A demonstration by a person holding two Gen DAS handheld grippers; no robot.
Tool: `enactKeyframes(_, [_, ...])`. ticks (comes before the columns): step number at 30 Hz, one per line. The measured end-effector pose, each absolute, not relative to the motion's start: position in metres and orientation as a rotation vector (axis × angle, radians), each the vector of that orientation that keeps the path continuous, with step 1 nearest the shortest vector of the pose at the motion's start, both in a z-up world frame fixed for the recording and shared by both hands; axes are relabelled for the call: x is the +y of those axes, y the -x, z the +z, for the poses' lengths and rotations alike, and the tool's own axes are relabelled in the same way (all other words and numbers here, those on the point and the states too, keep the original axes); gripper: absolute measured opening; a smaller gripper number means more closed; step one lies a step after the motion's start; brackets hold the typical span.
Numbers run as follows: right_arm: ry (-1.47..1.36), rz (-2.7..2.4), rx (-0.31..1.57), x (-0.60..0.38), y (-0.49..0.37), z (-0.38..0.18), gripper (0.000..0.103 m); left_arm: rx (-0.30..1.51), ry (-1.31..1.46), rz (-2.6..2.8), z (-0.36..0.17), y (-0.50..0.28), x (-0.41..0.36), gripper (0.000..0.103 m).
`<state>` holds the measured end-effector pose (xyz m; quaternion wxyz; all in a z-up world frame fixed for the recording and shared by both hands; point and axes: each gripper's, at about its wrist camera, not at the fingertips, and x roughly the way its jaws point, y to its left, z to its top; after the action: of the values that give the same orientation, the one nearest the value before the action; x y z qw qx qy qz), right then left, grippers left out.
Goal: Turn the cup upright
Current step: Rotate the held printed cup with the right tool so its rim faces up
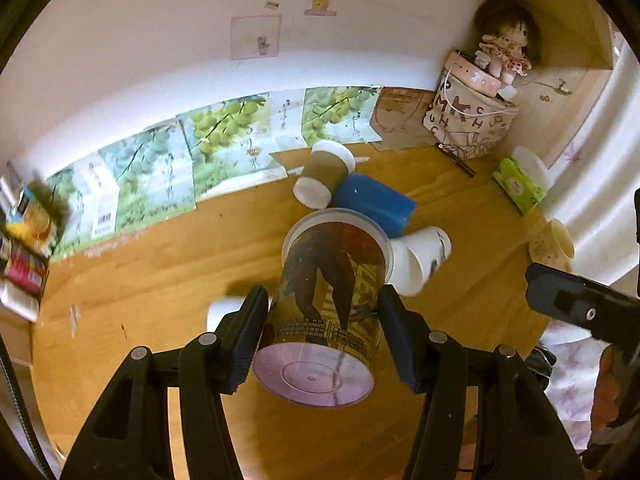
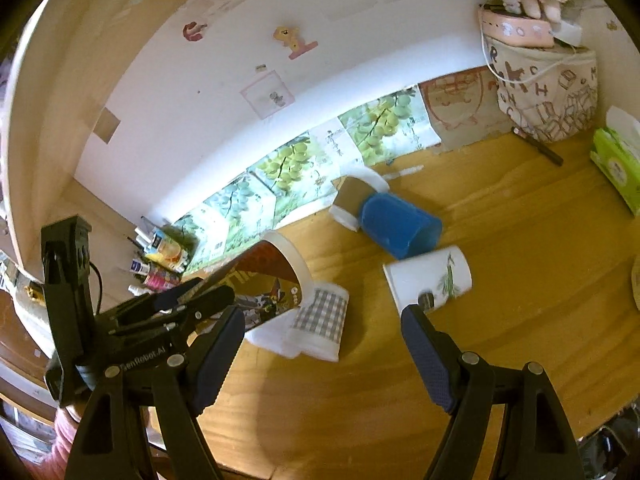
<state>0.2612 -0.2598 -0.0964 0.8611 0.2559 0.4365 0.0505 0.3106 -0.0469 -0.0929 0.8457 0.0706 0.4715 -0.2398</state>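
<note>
Item 1, printed cup (image 1: 326, 304): the left hand-held gripper (image 1: 322, 336) is pinching it across the body near the closed base, the base pointing toward the camera and the rim away. In the right wrist view the cup (image 2: 272, 280) is hanging tilted above the bench (image 2: 500, 320), mouth angled downward; a side grip of this kind is probably leaving the wrist free to roll it onto its base. The cup is looking empty.

Item 2, right hand-held gripper (image 2: 324, 356): its jaws are standing spread, holding nothing, hovering near the bench's front.

Item 3, checked cup (image 2: 320, 320): lying on its side just under the held cup's rim; contents not visible.

Item 4, white cup with plant print (image 2: 428, 282): lying on its side; its mouth is not visible here.

Item 5, blue cup (image 2: 396, 226): lying tipped, open end toward the front, appearing empty, touching a brown cup (image 2: 356, 196) behind it, also on its side.

Item 6, lettered fabric basket (image 1: 468, 116): standing at the back corner, carrying a pink tin and doll on top.
</note>
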Motion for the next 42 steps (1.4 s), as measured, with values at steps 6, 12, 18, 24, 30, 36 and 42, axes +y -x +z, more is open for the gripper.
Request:
enactKeyframes(6, [-0.543, 0.114, 0.940, -0.255, -0.235, -0.096, 0.081, 0.988, -0.106, -0.465, -0.106, -0.269, -0.035, 0.059])
enactKeyframes(12, [-0.523, 0.111, 0.964, -0.250, -0.205, -0.096, 0.081, 0.981, -0.032, -0.435, -0.126, -0.232, -0.027, 0.058])
enactKeyframes(18, [-0.508, 0.099, 0.961, -0.249, -0.186, -0.097, 0.081, 1.019, 0.093, -0.410, -0.154, -0.214, -0.018, 0.022])
enactKeyframes(24, [-0.490, 0.093, 0.992, -0.251, -0.173, -0.106, 0.081, 1.081, 0.143, -0.371, -0.187, -0.207, -0.019, 0.022])
enactKeyframes(30, [-0.472, 0.122, 1.051, -0.257, -0.176, -0.117, 0.081, 1.104, 0.163, -0.353, -0.192, -0.207, -0.031, 0.022])
enactKeyframes(36, [-0.461, 0.150, 1.090, -0.266, -0.188, -0.127, 0.081, 1.109, 0.159, -0.348, -0.191, -0.211, -0.048, 0.022])
enactKeyframes(42, [-0.490, 0.141, 1.143, -0.284, -0.200, -0.147, 0.081, 1.126, 0.139, -0.354, -0.193, -0.215, -0.072, 0.023])
